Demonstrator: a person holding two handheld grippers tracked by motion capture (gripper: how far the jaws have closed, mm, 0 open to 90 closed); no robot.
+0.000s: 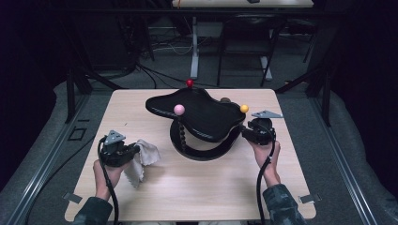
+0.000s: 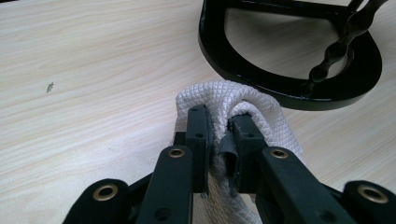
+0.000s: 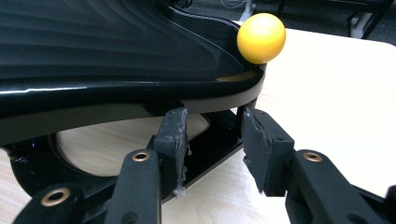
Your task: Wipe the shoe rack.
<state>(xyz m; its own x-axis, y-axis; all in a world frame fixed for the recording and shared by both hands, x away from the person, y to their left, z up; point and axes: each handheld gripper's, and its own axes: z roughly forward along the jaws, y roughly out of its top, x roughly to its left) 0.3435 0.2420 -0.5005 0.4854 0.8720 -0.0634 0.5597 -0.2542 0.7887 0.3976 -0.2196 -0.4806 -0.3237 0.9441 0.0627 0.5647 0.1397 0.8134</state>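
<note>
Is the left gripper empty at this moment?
No: in the left gripper view the left gripper has its jaws closed on a fold of the white cloth above the table.

The black tray (image 3: pixel 116 51) hides its stand's upright post.

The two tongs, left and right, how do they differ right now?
The left tongs are shut on the white cloth; the right tongs stand open, gripping nothing. The left tongs hover over bare table, clear of the black stand; the right tongs straddle a thin upright of that stand under the tray. Both are black and hand-held.
</note>
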